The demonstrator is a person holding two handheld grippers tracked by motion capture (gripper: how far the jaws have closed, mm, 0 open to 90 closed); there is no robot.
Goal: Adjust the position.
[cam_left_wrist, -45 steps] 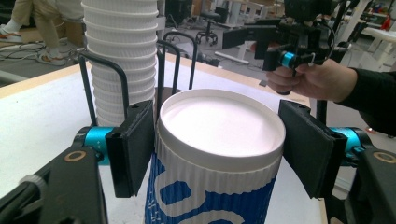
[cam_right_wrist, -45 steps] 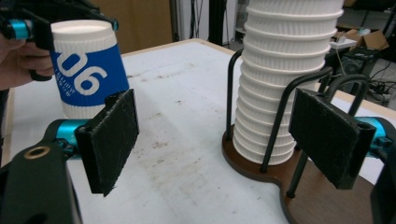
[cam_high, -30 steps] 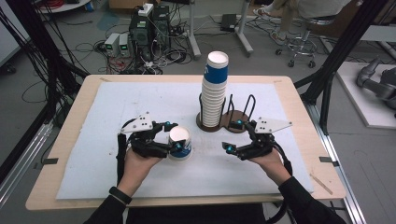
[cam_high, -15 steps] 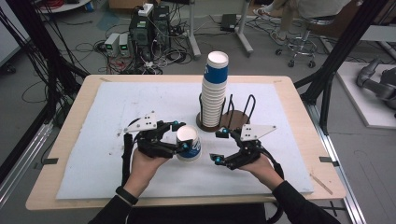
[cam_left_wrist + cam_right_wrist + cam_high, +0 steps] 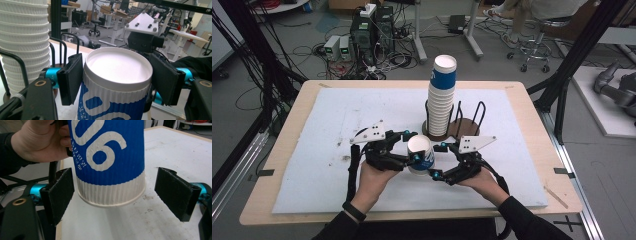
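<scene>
Left gripper [image 5: 412, 149] clamps the cup [image 5: 420, 155] near its rim, lifted just before the cup stack [image 5: 442, 97]; right gripper [image 5: 438, 161], jaws wide, should close squarely round its base.

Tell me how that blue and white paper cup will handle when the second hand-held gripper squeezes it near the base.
The cup looks like ribbed paper, probably light, so hard squeezing may dent it. The ribs likely give the pads grip, so slipping seems unlikely. Held near the rim by the left hand-held gripper, it hangs clear of the table and may swing when touched.
</scene>
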